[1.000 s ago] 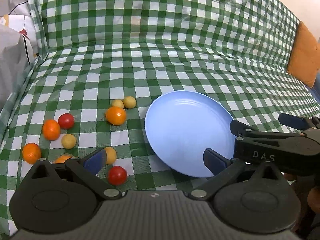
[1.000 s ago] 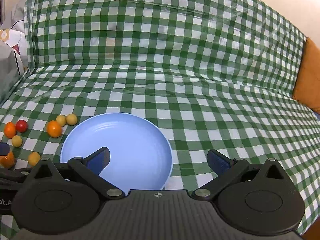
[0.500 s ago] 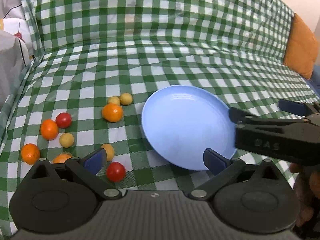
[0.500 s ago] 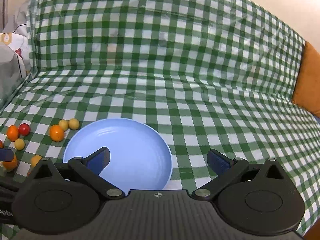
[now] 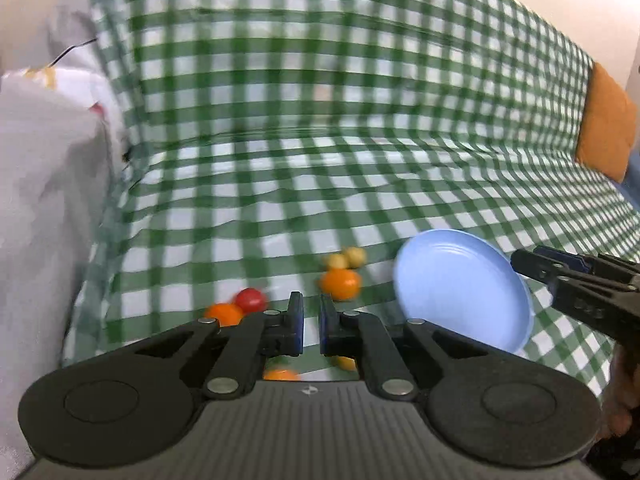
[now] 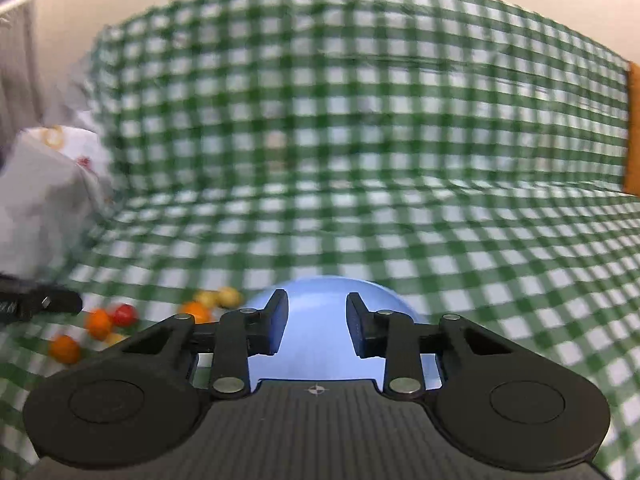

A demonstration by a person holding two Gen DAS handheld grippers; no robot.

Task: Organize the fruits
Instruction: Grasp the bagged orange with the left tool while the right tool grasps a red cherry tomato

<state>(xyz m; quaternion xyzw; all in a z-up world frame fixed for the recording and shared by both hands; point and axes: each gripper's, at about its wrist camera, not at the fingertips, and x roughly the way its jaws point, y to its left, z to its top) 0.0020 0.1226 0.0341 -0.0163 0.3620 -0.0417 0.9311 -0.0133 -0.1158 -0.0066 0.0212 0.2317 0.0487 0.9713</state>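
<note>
A light blue plate (image 5: 460, 292) lies empty on the green checked cloth (image 5: 320, 152); it also shows in the right wrist view (image 6: 316, 340). Left of it lie loose small fruits: an orange one (image 5: 340, 284), two yellow ones (image 5: 346, 258), a red one (image 5: 251, 299) and another orange one (image 5: 223, 314). My left gripper (image 5: 311, 322) hangs above the fruits with its jaws nearly together and nothing between them. My right gripper (image 6: 314, 326) is over the plate's near side, jaws partly apart and empty. The right gripper shows in the left wrist view (image 5: 576, 288).
A white bag or cushion (image 5: 44, 200) stands at the left edge of the cloth. An orange cushion (image 5: 606, 124) sits at the far right. The cloth rises up a backrest behind. More fruits (image 6: 96, 324) lie left of the plate in the right wrist view.
Both grippers' jaws have narrowed: the left almost fully, the right part way. Both cameras have tilted up and back, so plate and fruits sit lower in view. The frames are blurred by motion.
</note>
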